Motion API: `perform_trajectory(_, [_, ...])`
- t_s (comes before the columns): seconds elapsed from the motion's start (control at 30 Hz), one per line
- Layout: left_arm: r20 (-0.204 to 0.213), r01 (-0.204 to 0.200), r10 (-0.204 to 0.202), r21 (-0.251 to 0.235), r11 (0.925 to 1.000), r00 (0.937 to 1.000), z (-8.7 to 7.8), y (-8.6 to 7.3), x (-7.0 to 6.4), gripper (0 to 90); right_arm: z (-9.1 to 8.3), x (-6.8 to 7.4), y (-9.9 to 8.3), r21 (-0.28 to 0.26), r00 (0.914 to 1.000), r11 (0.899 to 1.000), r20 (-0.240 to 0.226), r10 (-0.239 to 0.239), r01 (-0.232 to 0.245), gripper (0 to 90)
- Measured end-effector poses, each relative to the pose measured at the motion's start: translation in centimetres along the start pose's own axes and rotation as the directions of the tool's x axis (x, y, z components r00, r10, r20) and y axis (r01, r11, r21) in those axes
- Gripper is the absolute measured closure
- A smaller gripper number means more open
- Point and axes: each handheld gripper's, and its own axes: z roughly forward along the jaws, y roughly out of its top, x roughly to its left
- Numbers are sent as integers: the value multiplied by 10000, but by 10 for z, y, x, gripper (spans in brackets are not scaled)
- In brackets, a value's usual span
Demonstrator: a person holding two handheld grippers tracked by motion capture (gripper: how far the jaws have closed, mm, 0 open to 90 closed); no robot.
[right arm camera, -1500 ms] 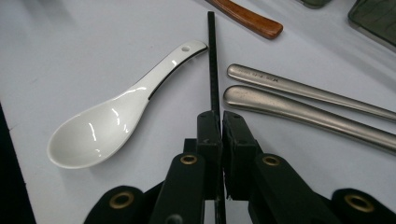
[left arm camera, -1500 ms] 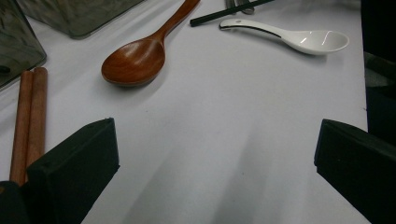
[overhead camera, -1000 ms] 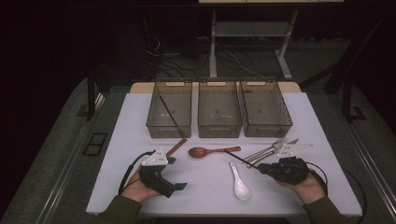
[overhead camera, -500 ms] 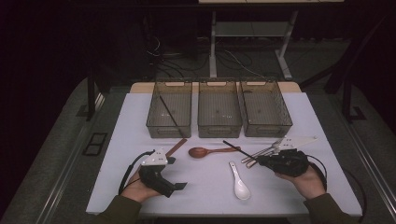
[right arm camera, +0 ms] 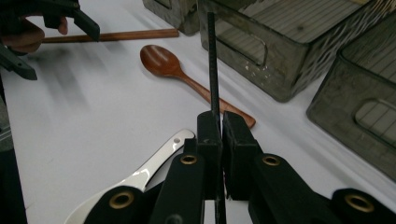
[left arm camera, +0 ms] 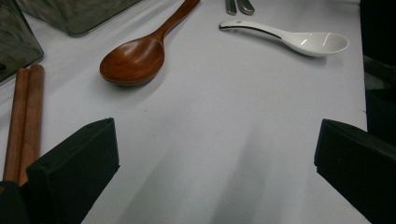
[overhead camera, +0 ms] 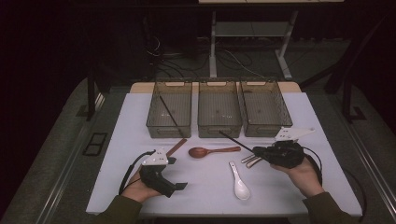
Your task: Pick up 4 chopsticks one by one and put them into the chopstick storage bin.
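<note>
Near the right edge of the white table [overhead camera: 140, 121], toward the front, the right gripper [overhead camera: 259, 152] has its two black jaws pinched tight on a thin black chopstick [overhead camera: 232, 140], which sticks out of the jaws and points up and left toward the middle clear plastic bin [overhead camera: 219, 109], lifted off the surface as far as I can tell. From the right gripper view the stick [right arm camera: 212, 70] runs straight up between the closed jaws and crosses over the handle of the brown wooden spoon [right arm camera: 184, 77]. That spoon [overhead camera: 212, 151] lies about mid-table, just in front of the bins, bowl to the left. Closer to the front edge sits a white ceramic soup spoon [overhead camera: 239, 182], and a pair of metal chopsticks [overhead camera: 250, 160] lies just beside the right gripper's jaws. Over by the front left corner, the left gripper [overhead camera: 181, 186] rests low with its jaws wide apart, holding nothing, bare table between them. A pair of brown wooden chopsticks [overhead camera: 175, 148] lies just behind it, near the front of the left clear plastic bin [overhead camera: 170, 110], which already has another black chopstick [overhead camera: 168, 113] lying diagonally inside. The right clear plastic bin [overhead camera: 264, 108] stands at the back beside the other two
</note>
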Motion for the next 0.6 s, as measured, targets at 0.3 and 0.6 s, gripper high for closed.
perform_trajectory(0.3, [-5,6,-6,-2,10000,10000,0,0,0,0,8,1,14,-140,9999,9998,52,-113,113,863])
perform_trajectory(0.6, [-51,83,-83,-109,9999,10000,1,0,-1,0,25,4,28,-193,9997,9995,-39,-231,230,863])
